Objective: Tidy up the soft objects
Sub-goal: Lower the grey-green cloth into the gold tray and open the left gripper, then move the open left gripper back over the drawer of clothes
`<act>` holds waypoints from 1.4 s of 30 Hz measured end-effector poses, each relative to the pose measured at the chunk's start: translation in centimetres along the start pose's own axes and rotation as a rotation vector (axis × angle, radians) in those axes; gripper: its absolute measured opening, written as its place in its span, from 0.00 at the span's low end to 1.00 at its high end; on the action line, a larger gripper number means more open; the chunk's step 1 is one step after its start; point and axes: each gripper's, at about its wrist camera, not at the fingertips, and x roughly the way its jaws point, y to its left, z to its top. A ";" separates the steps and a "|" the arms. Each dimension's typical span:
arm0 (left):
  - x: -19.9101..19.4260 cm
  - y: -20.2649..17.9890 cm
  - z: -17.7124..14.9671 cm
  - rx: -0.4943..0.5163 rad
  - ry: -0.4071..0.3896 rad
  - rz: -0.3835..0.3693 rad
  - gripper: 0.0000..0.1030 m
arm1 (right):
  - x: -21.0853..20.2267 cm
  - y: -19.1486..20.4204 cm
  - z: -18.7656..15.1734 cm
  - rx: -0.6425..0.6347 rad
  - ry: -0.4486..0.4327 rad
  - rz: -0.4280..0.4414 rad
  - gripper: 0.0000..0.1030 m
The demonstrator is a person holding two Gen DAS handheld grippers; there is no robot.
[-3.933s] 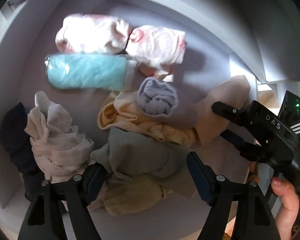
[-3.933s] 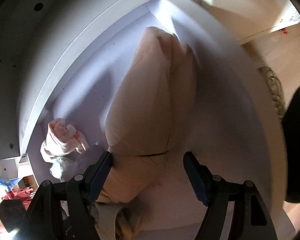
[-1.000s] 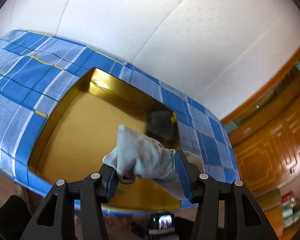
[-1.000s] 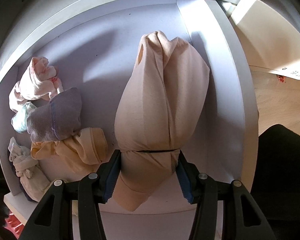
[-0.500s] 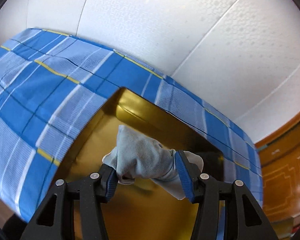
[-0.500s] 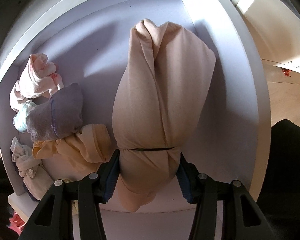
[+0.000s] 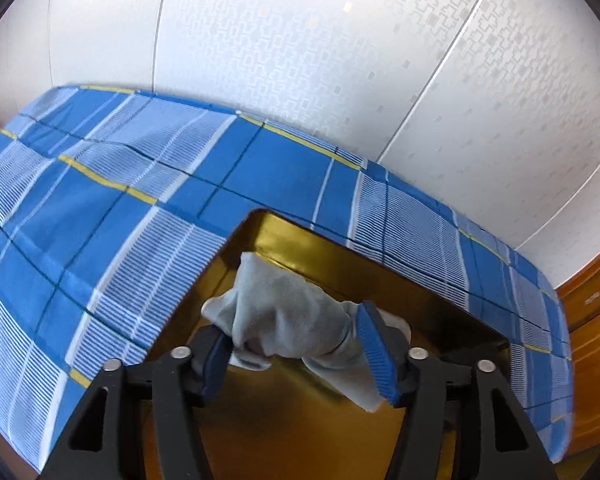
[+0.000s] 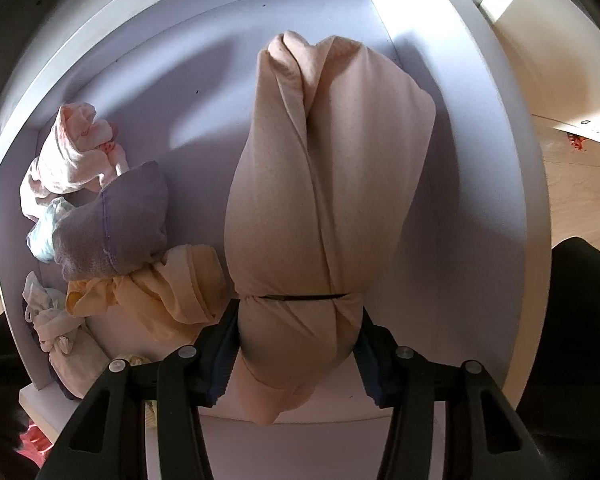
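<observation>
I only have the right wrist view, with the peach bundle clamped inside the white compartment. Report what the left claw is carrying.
Observer: The left claw has a grey cloth between its jaws, which have just been opening.
Operator: Tell me what lies under it.
Observer: A gold tray, directly below the cloth.
Operator: Describe what is around that tray.
Observer: A blue checked cloth surrounds it, with a white patterned wall behind.

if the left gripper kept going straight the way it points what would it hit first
Probably the gold tray, near its far wall. The left gripper points down into it, jaws just opening around the grey cloth; depth is hard to judge.
</observation>
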 end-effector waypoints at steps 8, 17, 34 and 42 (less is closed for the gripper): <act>-1.3 0.0 -0.5 0.027 -0.030 0.006 0.79 | 0.5 0.0 -0.1 0.002 0.003 0.001 0.50; -5.5 -0.8 -3.3 0.216 -0.103 0.075 0.82 | 0.5 0.2 -0.1 0.004 -0.002 0.000 0.50; -12.6 -1.2 -10.0 0.420 -0.193 0.120 0.82 | 0.8 0.9 -0.8 -0.037 -0.016 -0.032 0.50; -15.0 -0.2 -13.0 0.433 -0.198 0.124 0.82 | 1.1 2.4 -1.4 -0.063 -0.018 -0.058 0.50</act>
